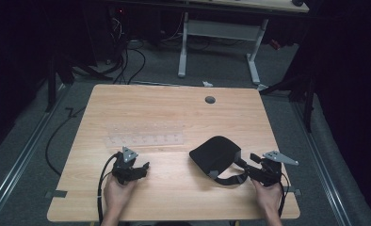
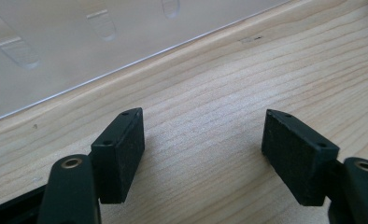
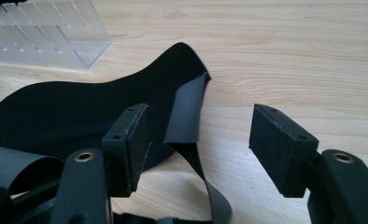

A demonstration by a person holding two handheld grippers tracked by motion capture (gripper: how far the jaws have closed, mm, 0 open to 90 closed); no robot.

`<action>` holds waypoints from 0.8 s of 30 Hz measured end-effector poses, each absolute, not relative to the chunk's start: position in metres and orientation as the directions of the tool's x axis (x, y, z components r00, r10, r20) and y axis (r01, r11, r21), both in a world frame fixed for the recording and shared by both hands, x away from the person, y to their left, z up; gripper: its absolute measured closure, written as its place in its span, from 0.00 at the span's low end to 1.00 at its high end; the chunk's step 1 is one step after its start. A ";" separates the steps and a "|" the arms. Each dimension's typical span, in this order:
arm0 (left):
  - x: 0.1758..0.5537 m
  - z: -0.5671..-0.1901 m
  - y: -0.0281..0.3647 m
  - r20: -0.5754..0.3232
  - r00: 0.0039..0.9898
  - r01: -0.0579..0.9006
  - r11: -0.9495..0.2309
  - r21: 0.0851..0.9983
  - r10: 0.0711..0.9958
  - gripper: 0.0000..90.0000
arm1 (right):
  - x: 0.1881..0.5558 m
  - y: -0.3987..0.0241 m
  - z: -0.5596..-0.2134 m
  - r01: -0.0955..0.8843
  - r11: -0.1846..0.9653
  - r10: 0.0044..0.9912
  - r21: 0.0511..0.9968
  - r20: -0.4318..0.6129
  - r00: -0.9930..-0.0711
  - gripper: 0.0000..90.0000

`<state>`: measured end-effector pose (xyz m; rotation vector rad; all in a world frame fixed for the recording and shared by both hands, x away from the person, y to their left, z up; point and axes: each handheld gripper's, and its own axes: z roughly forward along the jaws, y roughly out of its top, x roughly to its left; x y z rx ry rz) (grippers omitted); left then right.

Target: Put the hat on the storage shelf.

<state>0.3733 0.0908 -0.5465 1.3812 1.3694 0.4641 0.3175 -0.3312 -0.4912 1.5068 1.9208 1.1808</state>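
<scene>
Lying between right gripper jaws: strap

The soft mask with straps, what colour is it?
Black all over, best seen in the right gripper view.

The high view is dim and soft: the wooden worktop is the one lit area, evenly bright from overhead, while the floor around it falls off to near black at both sides and the top corners. Detail there is coarse, with blocky compression. The black eye mask reads as a flat dark patch with little texture, and casts only a faint shadow. The clear plastic rack is nearly lost against the wood. Both gripper views are much brighter and warmer, with sharp wood grain. In them the rack looks hazy and pale, and the near tool parts at the bottom edge go slightly soft.
</scene>
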 end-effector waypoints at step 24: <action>0.373 -0.546 0.091 -0.396 0.259 0.460 0.248 0.853 0.881 0.34 | 0.354 -0.308 -0.501 0.619 0.083 0.898 0.781 0.210 -0.386 0.40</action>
